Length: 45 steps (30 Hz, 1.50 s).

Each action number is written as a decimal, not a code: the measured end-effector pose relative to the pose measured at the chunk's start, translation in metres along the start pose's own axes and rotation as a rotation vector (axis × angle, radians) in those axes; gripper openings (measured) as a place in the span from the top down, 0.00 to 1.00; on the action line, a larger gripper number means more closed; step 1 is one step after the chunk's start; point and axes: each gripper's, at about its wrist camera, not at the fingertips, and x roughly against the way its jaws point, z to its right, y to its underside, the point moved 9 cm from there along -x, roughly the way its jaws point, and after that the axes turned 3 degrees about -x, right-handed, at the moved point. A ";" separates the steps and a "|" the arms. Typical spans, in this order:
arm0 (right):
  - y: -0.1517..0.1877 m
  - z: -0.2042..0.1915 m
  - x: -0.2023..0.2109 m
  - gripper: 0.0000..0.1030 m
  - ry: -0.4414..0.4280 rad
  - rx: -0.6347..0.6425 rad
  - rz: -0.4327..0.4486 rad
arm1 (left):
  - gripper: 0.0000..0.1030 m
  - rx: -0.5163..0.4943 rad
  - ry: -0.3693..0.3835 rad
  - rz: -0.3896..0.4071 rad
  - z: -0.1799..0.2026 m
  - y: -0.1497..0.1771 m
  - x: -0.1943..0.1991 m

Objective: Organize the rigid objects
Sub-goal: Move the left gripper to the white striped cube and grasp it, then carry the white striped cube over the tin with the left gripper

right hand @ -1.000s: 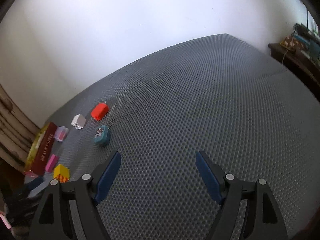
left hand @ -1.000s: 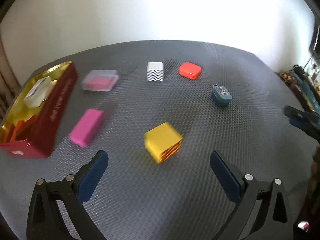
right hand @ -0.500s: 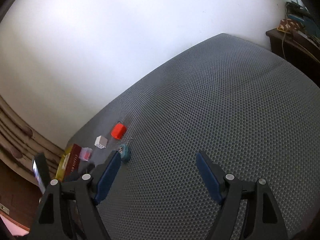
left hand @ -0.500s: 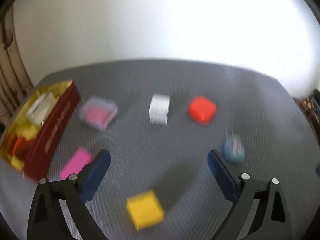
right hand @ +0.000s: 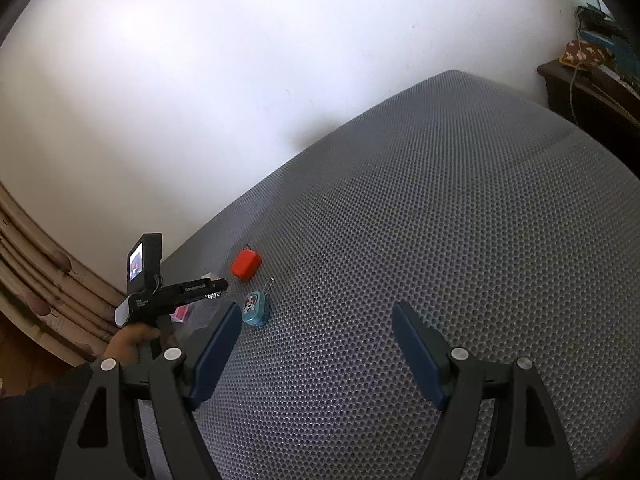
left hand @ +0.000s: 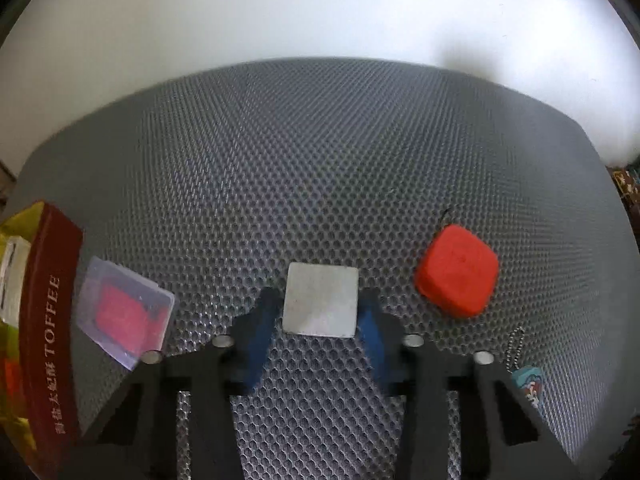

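- Left claw (left hand: 320, 316) pinching the white cube (left hand: 320, 304), blue pads flat on both its sides; cube sits on the grey mesh worktop (left hand: 320, 160).
- Right claw (right hand: 316, 344) spread, empty.
- Toffee tin (left hand: 48, 320) at left: lift straight, clear the clear-lidded pink box (left hand: 124, 316), release low inside.

Your right gripper (right hand: 316, 350) is a black frame of triangular, cut-out arms with dark blue pads on the jaws and round silver screw heads behind each pad. Your left gripper (left hand: 320, 320) is built the same, black with blue pads. Behind its jaws a black camera block carries a small lit screen, above white lettering and a white handle end. Your sleeve (right hand: 36, 412) is dark.
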 end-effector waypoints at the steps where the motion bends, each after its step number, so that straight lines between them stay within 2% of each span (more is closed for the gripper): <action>1: 0.001 0.000 -0.002 0.23 -0.001 0.000 -0.004 | 0.75 -0.010 0.008 0.001 0.002 0.000 0.002; 3: 0.003 0.000 -0.005 0.23 0.003 0.004 -0.010 | 0.75 -0.031 0.018 0.017 0.005 0.000 0.009; 8: 0.003 -0.002 -0.003 0.23 0.001 0.009 -0.019 | 0.75 -0.052 -0.012 0.085 0.004 -0.013 0.040; 13: 0.004 -0.008 0.001 0.23 -0.005 0.022 -0.018 | 0.75 -0.035 -0.075 0.167 -0.021 -0.033 0.084; 21: 0.005 -0.015 0.008 0.23 -0.018 0.037 -0.010 | 0.75 -0.004 -0.158 0.235 -0.059 -0.039 0.131; 34: 0.004 -0.023 0.009 0.23 -0.019 0.062 -0.003 | 0.75 0.066 -0.240 0.262 -0.108 -0.058 0.153; 45: 0.005 -0.021 0.005 0.23 -0.018 0.056 -0.014 | 0.75 0.139 -0.309 0.246 -0.163 -0.037 0.164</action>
